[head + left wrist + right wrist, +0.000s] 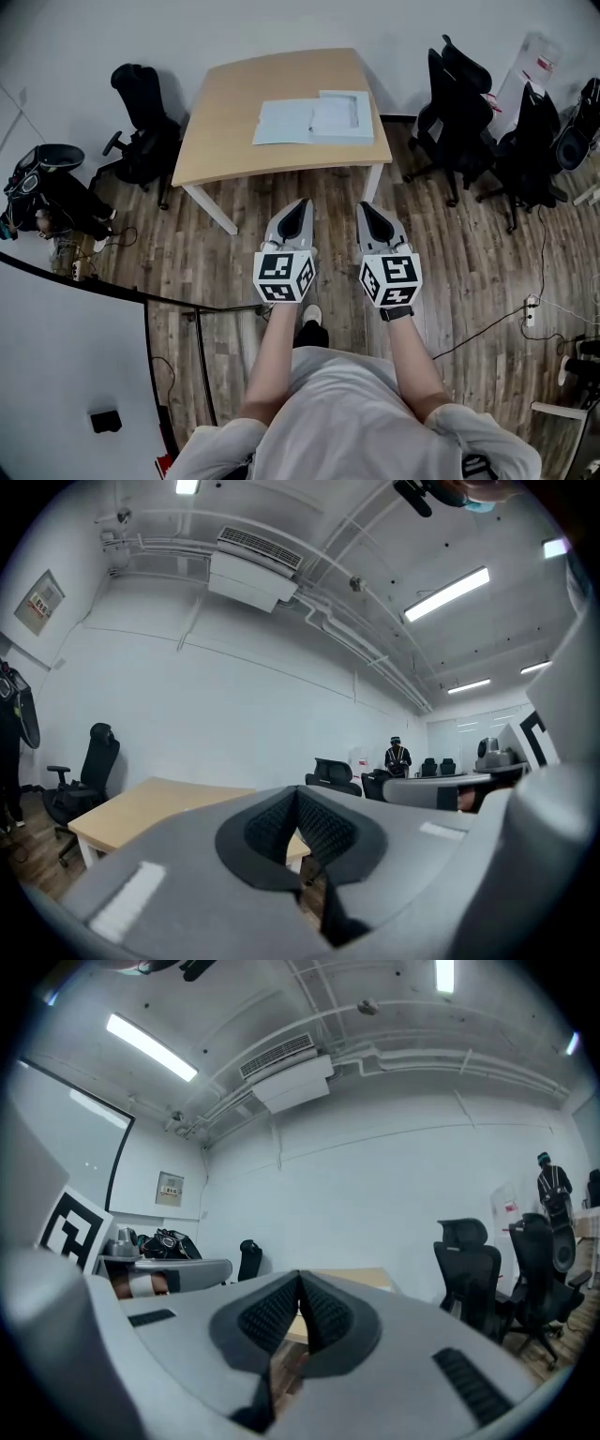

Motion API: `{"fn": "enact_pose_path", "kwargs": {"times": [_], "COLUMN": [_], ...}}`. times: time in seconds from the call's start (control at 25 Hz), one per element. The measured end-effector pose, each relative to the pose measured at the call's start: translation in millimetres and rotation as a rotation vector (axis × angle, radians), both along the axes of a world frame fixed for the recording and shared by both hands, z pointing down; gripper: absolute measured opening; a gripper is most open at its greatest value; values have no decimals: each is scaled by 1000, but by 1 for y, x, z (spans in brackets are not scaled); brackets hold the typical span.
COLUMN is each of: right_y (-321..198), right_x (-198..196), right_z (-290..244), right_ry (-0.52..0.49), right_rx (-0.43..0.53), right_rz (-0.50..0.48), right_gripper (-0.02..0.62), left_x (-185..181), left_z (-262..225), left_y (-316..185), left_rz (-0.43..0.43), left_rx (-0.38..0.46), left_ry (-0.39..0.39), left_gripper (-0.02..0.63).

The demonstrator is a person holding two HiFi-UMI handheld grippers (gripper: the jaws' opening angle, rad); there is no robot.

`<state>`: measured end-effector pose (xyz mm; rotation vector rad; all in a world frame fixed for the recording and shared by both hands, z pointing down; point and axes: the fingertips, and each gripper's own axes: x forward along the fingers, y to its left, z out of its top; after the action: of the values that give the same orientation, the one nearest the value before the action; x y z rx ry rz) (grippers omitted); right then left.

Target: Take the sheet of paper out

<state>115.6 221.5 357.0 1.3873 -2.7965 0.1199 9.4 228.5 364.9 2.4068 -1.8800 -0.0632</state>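
Hovering before rounded wooden table (234, 112): left gripper (304, 203), right gripper (365, 206) clenched empty; pale folder (314, 120), perhaps plastic.

Quick look at my rig from here: the left gripper (301, 204) and right gripper (367, 208) are both pale grey shells that taper to a point, each with a black panel on top. Each one has a white cube (284, 276) at the back, printed with black square markers. The pads (323, 829) inside the jaws are black with a fine ribbed texture. The person wears a light grey short-sleeved shirt (356, 412), a dark strap (397, 313) on the right wrist, and a white shoe (312, 313).
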Motion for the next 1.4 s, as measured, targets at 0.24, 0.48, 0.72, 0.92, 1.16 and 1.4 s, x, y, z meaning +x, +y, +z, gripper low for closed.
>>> {"fn": "enact_pose_path", "kwargs": {"times": [0.24, 0.48, 0.72, 0.92, 1.16, 1.4], "right_y": [-71, -117, -149, -201, -287, -387], "right_x": [-47, -97, -113, -109, -117, -105], "right_z": [-11, 2, 19, 25, 26, 14], "right_ry": [11, 16, 40, 2, -5, -26], "right_rx": [1, -31, -68, -80, -74, -58], "right_rz": [53, 66, 76, 94, 57, 64], "right_gripper": [12, 12, 12, 12, 12, 12], "left_x": [-53, -100, -114, -107, -119, -117], "left_z": [-18, -7, 14, 19, 17, 6], "left_y": [-76, -128, -170, -209, -299, -393], "left_rz": [37, 52, 79, 103, 76, 60], "left_rx": [35, 19, -25, -18, -19, -10], "left_ry": [24, 52, 76, 43, 31, 16], "left_gripper": [9, 8, 9, 8, 9, 8]}}
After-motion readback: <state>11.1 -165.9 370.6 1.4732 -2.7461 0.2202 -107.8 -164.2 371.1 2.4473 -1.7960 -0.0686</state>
